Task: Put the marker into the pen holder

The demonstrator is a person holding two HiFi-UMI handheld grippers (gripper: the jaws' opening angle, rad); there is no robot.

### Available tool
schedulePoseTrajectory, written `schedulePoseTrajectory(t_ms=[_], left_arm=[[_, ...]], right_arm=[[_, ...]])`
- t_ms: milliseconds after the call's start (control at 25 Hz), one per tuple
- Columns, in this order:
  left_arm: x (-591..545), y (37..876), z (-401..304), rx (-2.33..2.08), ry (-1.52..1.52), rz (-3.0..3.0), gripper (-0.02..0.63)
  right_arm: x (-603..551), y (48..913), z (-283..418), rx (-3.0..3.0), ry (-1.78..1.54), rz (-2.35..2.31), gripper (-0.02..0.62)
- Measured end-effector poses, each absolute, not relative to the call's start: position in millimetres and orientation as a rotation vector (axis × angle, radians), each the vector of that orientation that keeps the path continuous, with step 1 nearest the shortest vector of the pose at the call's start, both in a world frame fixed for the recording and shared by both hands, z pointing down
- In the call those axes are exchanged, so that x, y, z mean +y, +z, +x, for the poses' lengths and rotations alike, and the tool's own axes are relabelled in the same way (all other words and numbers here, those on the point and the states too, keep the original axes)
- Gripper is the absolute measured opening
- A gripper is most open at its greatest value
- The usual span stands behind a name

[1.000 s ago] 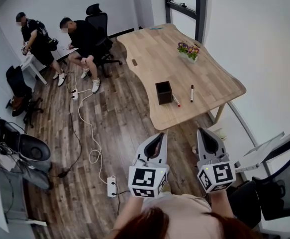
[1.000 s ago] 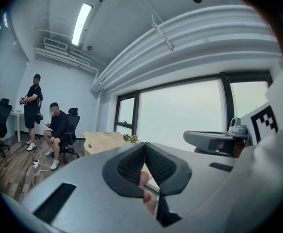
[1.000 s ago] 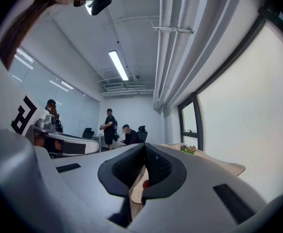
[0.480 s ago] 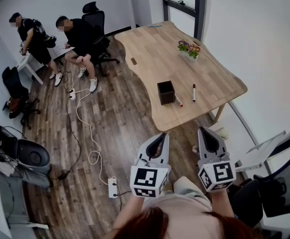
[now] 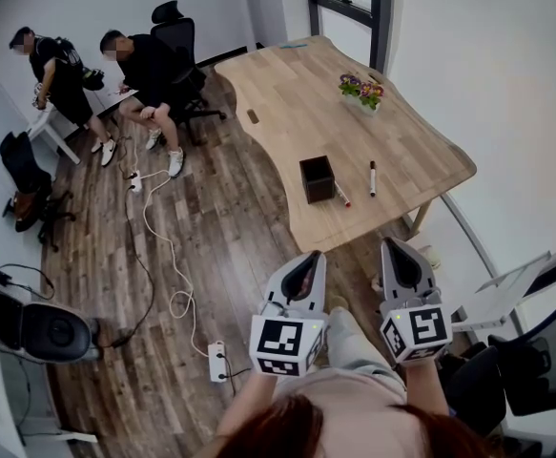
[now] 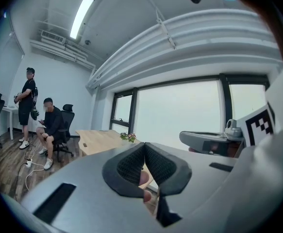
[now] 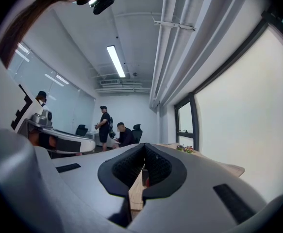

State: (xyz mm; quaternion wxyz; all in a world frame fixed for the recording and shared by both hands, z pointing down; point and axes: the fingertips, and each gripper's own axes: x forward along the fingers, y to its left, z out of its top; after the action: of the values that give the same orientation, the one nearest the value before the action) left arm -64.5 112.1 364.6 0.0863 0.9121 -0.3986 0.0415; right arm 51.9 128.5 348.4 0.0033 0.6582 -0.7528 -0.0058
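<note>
Plainly the reach has not begun: the left gripper [image 5: 304,267] and right gripper [image 5: 399,256], both clenched on nothing, hang at lower centre, well apart from the wooden table [image 5: 287,93]. A marker [image 5: 371,177] lies near the black pen holder [image 5: 316,177] at mid-frame, a second marker [image 5: 339,195] just beside it. Next, I judge, comes stepping closer across the plank floor [image 5: 220,227] and opening one gripper over a marker; two people [image 5: 149,65] sit upper left.

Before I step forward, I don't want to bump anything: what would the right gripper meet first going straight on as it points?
Most likely the near edge of the wooden table: the right gripper points at it with nothing between. The pen holder sits further on; depth is hard to judge.
</note>
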Motion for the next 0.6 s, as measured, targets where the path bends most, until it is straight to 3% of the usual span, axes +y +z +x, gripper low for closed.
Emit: schedulePoseTrajectory(t_ms=[600], left_arm=[[49,375,-30,-1.19,0.159,2.702,0.002]], right_arm=[[62,365,81,-2.361,0.01,2.026,0.002]])
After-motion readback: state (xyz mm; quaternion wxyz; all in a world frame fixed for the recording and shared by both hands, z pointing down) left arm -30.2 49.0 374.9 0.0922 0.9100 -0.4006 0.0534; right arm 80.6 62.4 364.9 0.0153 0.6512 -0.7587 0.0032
